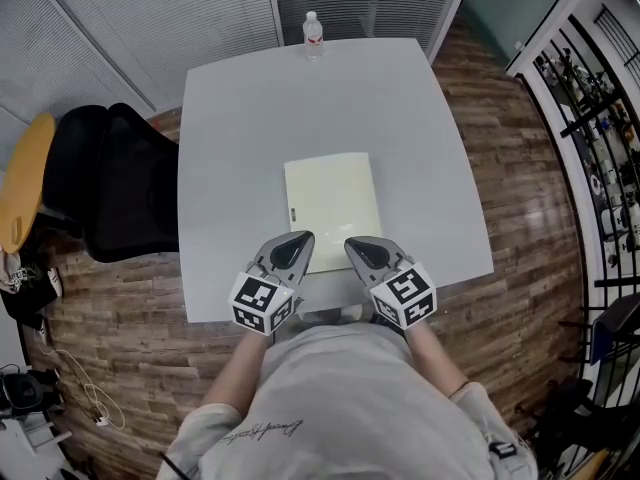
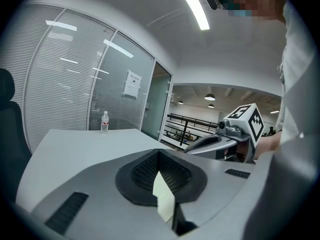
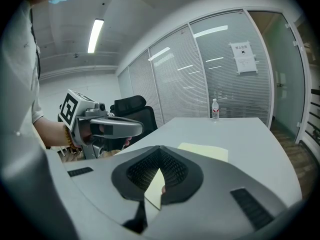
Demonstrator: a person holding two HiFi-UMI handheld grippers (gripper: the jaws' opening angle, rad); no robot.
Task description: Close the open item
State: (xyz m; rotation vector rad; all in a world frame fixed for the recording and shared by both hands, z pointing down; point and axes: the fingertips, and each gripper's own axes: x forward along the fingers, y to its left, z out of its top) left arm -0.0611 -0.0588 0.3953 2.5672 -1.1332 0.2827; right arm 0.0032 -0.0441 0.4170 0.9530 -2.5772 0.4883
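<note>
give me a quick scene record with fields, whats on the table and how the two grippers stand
surface: white table
task item: pale yellow folder, lying flat near the front edge
far edge: water bottle
left gripper: jaws together, tip over the folder's near left corner
right gripper: jaws together, tip over its near right corner
beside table: black chair
</note>
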